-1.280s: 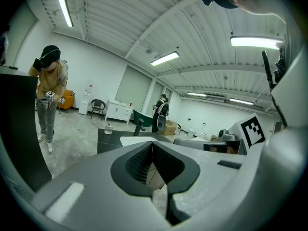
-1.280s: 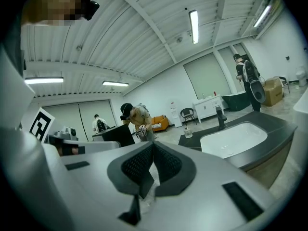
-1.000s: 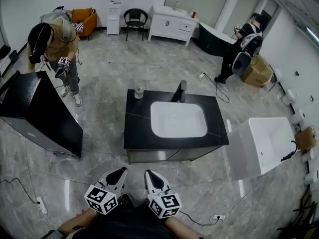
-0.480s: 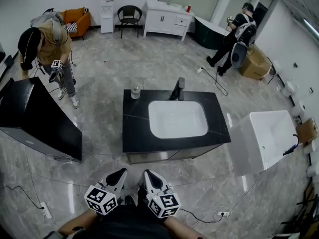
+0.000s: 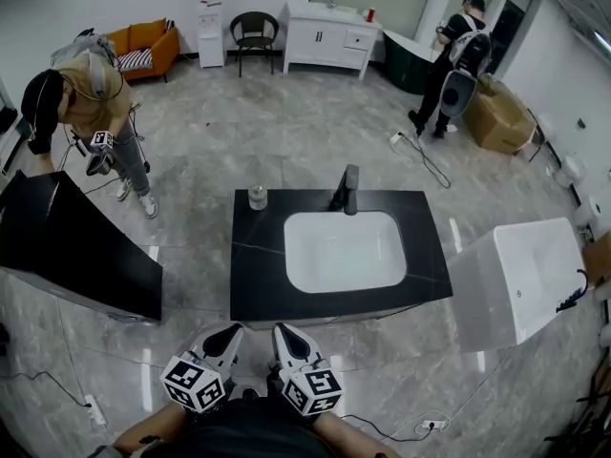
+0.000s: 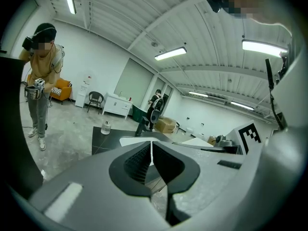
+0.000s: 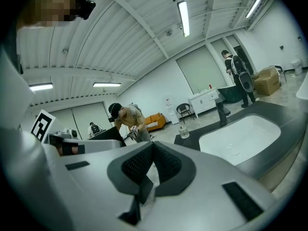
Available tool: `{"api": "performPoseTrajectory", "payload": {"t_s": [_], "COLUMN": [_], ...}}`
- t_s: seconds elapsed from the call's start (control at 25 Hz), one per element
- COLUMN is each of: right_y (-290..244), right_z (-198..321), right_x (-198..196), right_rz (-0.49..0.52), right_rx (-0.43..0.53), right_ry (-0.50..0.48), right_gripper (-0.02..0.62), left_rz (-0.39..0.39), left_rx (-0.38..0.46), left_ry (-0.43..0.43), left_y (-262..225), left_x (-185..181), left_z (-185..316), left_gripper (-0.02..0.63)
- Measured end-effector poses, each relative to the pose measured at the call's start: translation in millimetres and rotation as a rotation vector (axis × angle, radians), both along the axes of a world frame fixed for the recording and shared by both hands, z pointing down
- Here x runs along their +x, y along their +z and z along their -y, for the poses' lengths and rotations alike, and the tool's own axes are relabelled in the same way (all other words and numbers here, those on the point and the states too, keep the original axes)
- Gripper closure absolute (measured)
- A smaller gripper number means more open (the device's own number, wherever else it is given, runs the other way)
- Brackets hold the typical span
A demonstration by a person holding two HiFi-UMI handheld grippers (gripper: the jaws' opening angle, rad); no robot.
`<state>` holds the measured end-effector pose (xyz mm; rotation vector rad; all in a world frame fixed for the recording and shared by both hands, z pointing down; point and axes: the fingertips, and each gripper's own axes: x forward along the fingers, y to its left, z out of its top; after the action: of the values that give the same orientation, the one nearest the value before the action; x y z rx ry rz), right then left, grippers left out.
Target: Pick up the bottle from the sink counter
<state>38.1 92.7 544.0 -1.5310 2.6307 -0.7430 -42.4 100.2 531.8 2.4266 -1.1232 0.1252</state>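
A small clear bottle with a pale cap stands on the far left corner of the black sink counter, left of the dark faucet and the white basin. My left gripper and right gripper hang side by side near my body, in front of the counter and well short of the bottle. Both are shut with nothing in them. In the left gripper view, the bottle shows far beyond the shut left gripper. The right gripper view has the bottle beyond the shut right gripper.
A black cabinet stands at the left with a person bent over it. A white tub sits right of the counter. Another person stands at the back right near a cardboard box. Cables run over the marble floor.
The counter now sits lower and a little larger in view, so I have come closer to it. The person at the back right has walked farther off. Both grippers stay shut.
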Motion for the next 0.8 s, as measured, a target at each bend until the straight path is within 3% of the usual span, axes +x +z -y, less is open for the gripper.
{"api": "performPoseTrajectory", "payload": {"t_s": [0.36, 0.8], "right_y": [6.3, 5.3], "right_z": [70.1, 119.7], "right_x": [38.6, 55.3], "right_rz": [0.040, 0.087], "right_rx": [-0.027, -0.036], "right_ry": [-0.015, -0.056], "right_gripper": [0.588, 0.588], "left_rz": [0.021, 0.052], "left_rx": [-0.008, -0.011], "left_ry": [-0.015, -0.085], "left_y": [-2.1, -8.4], "left_x": [43.4, 53.9], "left_z": [69.1, 107.4], "left_gripper": [0.604, 0.604]}}
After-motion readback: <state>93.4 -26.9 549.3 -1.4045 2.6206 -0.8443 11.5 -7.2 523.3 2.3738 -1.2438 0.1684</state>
